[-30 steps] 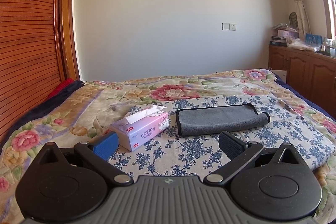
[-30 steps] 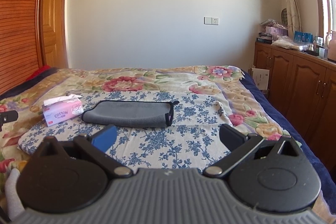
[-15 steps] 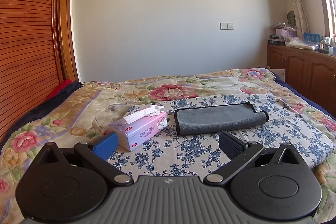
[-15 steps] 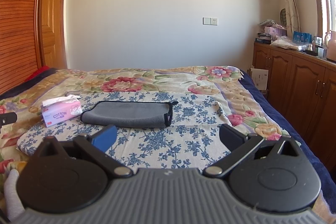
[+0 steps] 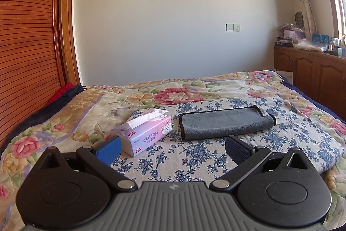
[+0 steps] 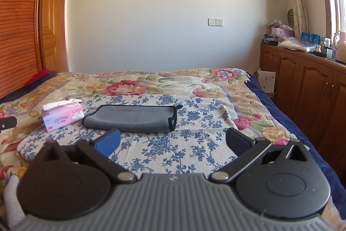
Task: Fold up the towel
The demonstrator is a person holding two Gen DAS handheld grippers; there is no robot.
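tissue box [image 5: 144, 131]: left of towel, on blue-flowered cloth [image 5: 194, 155] | towel [image 5: 225, 121]: grey, already folded lengthwise, mid-bed [image 5: 64, 122] | left gripper [image 5: 173, 145], right gripper [image 6: 173, 142]: jaws wide apart, empty, held back near bed's front edge, likely awaiting approach

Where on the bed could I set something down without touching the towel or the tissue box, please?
The blue-flowered cloth is bare in front of the grey towel, and also to its right, up to the cloth's edge. The floral blanket behind is free too. It is tight only between the towel and the tissue box, which lie close together.
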